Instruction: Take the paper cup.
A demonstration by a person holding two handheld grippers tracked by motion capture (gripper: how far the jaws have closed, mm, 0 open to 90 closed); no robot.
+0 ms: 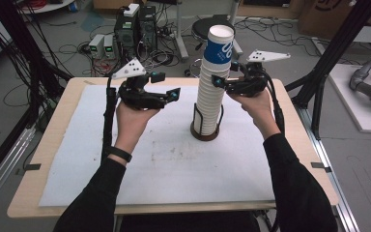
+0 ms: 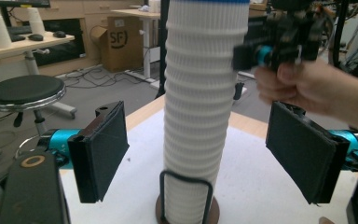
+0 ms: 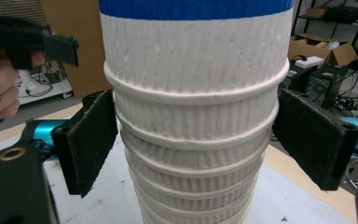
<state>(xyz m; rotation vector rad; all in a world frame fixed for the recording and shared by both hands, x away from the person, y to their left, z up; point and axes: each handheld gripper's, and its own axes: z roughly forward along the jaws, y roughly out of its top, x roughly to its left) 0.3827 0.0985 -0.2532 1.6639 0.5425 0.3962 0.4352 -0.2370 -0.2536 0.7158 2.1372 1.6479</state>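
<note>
A tall stack of white ribbed paper cups point(image 1: 208, 99) stands in a black wire holder on a round brown base point(image 1: 206, 134) at mid-table. The top cup point(image 1: 219, 48) has a blue band. My right gripper point(image 1: 224, 75) is open, high on the stack's right side. In the right gripper view its pads point(image 3: 92, 140) straddle the upper cups point(image 3: 196, 116) just under the blue band, very near both sides. My left gripper point(image 1: 166, 86) is open and empty, left of the stack and apart from it. In the left gripper view the stack point(image 2: 198, 107) stands beyond the wide jaws.
A white mat point(image 1: 145, 159) covers the wooden table point(image 1: 53, 145). Behind the table on the floor are a black stool point(image 1: 212, 26), computer boxes point(image 1: 135, 31) and cables. Black frame posts point(image 1: 333, 58) rise at the right and left.
</note>
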